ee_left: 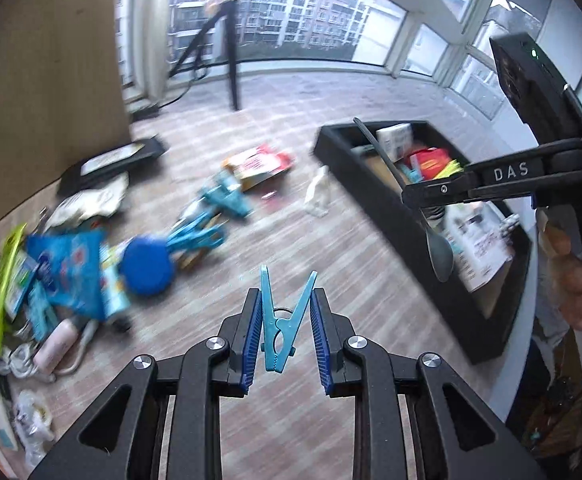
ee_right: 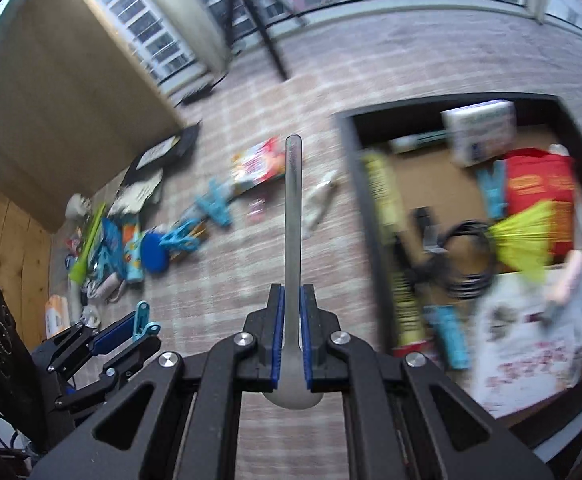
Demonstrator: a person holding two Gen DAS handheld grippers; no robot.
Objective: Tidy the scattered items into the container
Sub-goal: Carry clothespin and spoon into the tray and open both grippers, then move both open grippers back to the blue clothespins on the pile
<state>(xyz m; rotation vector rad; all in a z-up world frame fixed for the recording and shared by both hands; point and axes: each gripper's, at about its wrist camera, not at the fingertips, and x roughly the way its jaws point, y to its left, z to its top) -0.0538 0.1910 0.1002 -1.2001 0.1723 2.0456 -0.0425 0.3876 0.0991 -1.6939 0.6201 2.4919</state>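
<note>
Box point(ee_right: 375, 216) part-filled, floor pile point(ee_left: 71, 264) remains — left gripper point(ee_left: 285, 328) clamps a clothespin point(ee_left: 281, 320), right gripper point(ee_right: 291, 336) a spoon point(ee_right: 293, 216).

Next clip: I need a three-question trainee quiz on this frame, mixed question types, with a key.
1. True or false: the left gripper holds a light blue clothespin between its pads.
2. Multiple choice: what does the right gripper grip? A) a grey spoon B) a blue disc C) a yellow brush
3. Fill in: the black container already holds several things, among them a red packet and a coiled black ____.

Key
1. True; the clothespin sits upright between the blue pads.
2. A; the grey spoon is clamped near its bowl, handle pointing forward.
3. Cable; it lies beside the yellow brush.
</note>
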